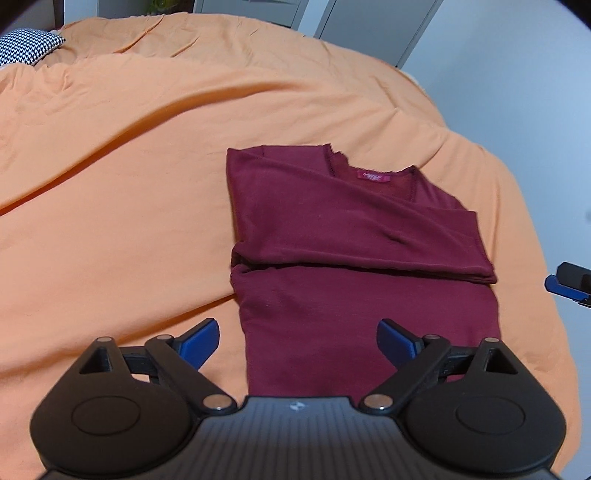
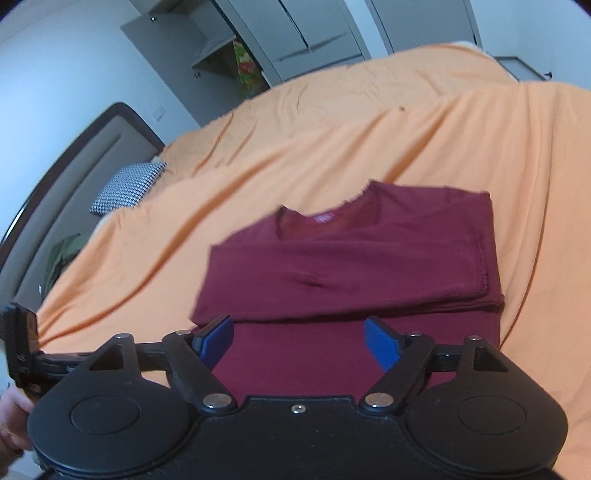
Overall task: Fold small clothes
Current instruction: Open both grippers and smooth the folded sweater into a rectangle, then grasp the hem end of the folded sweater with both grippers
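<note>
Black linkage arms and blue pads of the left gripper [image 1: 298, 341] fill the bottom of the left wrist view; its jaws are spread wide with nothing between them. Just beyond and slightly right of this gripper lies a maroon long-sleeved top [image 1: 351, 236], spread flat on the orange bedspread [image 1: 122, 177], with both sleeves folded across its chest and the neckline with its pink label [image 1: 373, 177] at the far end. The top's near hem runs beneath the gap between the blue pads.

In the right wrist view, the right gripper [image 2: 298, 339] also hangs released, pads apart and clear of the cloth, above the top's lower half. Far to the left of it, a black-and-white patterned pillow [image 2: 125, 188] rests against the padded headboard [image 2: 74, 158]. Grey wardrobe doors [image 2: 314, 33] stand beyond the bed. Part of a hand [image 2: 13, 424] shows at the lower left edge.
</note>
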The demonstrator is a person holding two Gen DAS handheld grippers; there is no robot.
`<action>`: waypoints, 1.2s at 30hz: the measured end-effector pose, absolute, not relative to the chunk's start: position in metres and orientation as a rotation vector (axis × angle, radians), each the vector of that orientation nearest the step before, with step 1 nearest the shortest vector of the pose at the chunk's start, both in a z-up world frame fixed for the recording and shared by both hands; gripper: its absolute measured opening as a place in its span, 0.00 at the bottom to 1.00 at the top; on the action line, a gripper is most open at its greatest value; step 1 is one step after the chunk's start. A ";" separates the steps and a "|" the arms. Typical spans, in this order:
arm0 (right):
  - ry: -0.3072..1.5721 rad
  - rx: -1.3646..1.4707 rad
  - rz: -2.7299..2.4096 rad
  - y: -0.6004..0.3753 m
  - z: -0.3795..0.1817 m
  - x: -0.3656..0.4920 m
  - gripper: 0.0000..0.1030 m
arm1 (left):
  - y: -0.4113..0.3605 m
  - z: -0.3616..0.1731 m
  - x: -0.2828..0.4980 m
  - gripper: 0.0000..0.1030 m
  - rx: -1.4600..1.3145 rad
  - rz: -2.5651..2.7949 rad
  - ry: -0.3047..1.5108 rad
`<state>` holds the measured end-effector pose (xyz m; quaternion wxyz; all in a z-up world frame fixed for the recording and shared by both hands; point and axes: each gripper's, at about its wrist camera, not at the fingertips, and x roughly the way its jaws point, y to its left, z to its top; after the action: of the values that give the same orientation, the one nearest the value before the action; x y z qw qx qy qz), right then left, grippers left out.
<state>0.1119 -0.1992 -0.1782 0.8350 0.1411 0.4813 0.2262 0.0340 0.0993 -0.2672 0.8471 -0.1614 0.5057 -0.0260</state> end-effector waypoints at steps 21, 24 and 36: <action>0.913 0.274 0.403 -0.240 -0.114 0.004 0.82 | 0.086 -0.260 -0.088 0.86 -0.298 -0.034 1.063; 0.941 0.276 0.388 -0.262 -0.125 -0.010 0.82 | 0.080 -0.280 -0.118 0.81 -0.308 -0.023 1.091; 1.115 0.278 0.333 -0.343 -0.199 -0.091 0.71 | 0.069 -0.360 -0.156 0.39 -0.426 0.058 1.193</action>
<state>-0.0912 -0.3426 -0.1992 0.8264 0.1310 0.5247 0.1569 -0.1565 0.0686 -0.3601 0.8056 -0.1991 0.5574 0.0269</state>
